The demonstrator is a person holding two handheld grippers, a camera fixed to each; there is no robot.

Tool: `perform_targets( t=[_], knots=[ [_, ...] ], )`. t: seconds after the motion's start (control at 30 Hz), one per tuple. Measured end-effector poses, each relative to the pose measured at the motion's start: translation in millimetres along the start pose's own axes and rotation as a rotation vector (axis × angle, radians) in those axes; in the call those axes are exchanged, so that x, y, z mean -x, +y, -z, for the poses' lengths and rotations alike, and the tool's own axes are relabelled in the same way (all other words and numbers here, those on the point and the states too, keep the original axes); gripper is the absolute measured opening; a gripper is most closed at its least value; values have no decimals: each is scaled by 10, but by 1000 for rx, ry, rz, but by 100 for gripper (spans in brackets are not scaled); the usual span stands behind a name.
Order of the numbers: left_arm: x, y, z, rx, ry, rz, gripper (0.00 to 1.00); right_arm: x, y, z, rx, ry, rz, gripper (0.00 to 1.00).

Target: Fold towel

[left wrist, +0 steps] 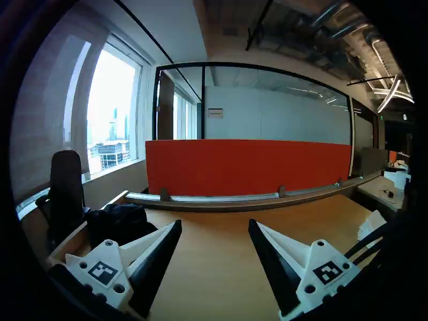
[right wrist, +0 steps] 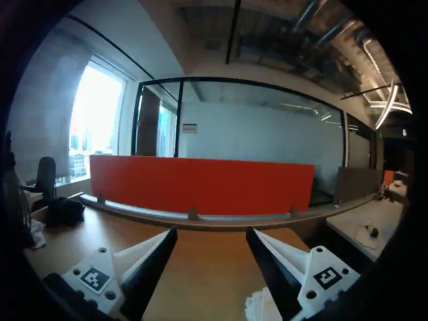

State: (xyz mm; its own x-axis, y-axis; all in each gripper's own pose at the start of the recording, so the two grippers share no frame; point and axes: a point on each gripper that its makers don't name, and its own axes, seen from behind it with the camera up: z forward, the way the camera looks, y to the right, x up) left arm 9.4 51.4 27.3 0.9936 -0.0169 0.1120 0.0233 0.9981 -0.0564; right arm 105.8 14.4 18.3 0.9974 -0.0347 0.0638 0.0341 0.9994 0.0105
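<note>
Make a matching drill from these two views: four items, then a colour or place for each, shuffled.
Items
1. partition
2. bag
3. towel
4. chair

Descriptions
A. black, slumped on the desk, left side
B. white, stacked at the near desk edge
C. dark, high-backed, by the window
D. orange-red, upright along the desk's far edge

Pairs: 1-D, 2-A, 3-B, 4-C

White towel [right wrist: 259,307], seemingly folded, lies on desk [right wrist: 208,267].
</note>
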Motion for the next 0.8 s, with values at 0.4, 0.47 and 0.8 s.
perform_targets(
  t=[0.4, 0.47, 0.8],
  knots=[
    [288, -32, 69, 31, 15, 13, 92, 20, -307, 70, -21, 16, 0, 100],
    [351, -41, 78, 28, 23, 7, 92, 27, -351, 97, -22, 18, 4, 100],
    [630, -75, 123, 14, 74, -7, 92, 85, -458, 237, -27, 27, 5, 100]
  ],
)
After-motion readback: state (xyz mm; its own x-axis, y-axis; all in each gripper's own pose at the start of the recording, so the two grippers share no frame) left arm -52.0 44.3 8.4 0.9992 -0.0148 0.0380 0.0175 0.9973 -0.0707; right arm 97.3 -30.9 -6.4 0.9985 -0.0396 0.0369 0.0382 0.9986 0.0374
